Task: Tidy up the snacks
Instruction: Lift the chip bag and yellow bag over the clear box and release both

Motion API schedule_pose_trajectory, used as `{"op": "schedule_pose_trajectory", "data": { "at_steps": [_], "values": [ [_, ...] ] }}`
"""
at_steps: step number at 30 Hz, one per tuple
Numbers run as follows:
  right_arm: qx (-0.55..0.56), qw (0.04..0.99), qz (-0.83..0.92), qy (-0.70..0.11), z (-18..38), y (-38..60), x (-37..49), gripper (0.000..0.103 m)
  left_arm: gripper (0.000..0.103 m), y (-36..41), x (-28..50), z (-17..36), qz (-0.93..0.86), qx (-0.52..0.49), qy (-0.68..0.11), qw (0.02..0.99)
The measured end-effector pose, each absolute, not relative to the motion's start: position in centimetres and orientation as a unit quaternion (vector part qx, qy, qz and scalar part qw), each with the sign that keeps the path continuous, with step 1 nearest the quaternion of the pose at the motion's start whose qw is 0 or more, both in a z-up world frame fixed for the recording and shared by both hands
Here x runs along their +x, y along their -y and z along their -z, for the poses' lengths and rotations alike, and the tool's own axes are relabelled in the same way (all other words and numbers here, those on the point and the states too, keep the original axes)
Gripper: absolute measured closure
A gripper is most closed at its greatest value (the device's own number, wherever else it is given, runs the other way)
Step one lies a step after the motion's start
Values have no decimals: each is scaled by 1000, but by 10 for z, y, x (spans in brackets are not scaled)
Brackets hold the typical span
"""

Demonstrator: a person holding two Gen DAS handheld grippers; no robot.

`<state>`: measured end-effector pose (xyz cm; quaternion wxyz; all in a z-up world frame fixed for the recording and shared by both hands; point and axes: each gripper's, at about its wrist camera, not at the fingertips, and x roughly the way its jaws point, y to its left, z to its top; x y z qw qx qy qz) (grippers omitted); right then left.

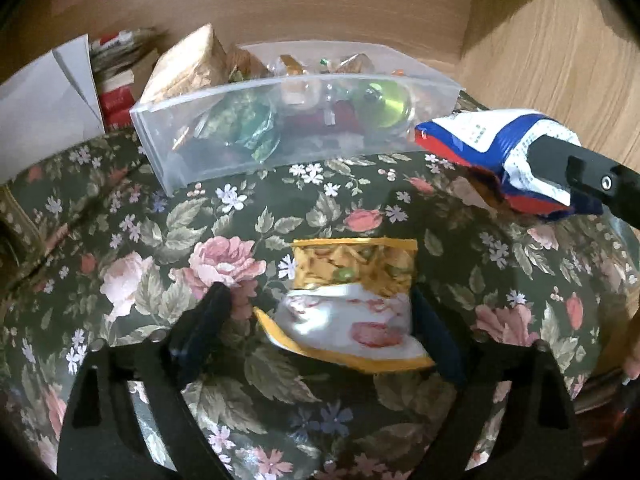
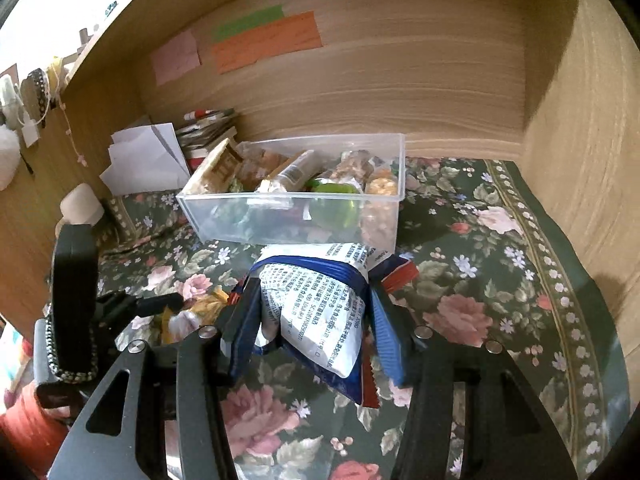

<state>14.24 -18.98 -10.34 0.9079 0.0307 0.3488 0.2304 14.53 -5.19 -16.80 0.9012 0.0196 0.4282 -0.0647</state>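
Bench cloth [image 2: 460,312] carries a clear bin [image 2: 292,216] ahead. The right gripper [image 2: 310,320] clamps a blue-white packet [image 2: 320,300], its length aimed binward. The left gripper [image 1: 320,312] straddles a yellow packet [image 1: 352,292], fingers [image 1: 212,312] apart, unpressed.

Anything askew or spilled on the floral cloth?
Nothing spilled. The yellow-and-white snack packet lies loose on the floral tablecloth, outside the clear plastic bin, between the open left gripper fingers. The right gripper squeezes the blue-white-red snack bag, crumpling it.
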Motion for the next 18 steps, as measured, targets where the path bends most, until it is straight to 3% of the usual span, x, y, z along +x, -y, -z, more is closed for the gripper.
{"op": "schedule_pose_trajectory", "data": {
  "at_steps": [3,5,8,13,15,18],
  "values": [
    [34,908,-229,-348,105,193,142,55,41,55,146,166,72,22,-427,901],
    [36,908,-231,-349,106,195,143,55,44,58,149,164,72,30,-426,901],
    [38,909,-230,-346,105,196,142,55,61,64,152,158,75,42,-417,905],
    [40,914,-226,-334,97,198,144,55,81,59,153,131,84,37,-394,914],
    [41,916,-227,-329,94,199,145,55,94,55,151,126,89,32,-387,917],
    [42,918,-227,-322,89,199,147,55,96,50,153,121,84,32,-381,920]
  ]
}}
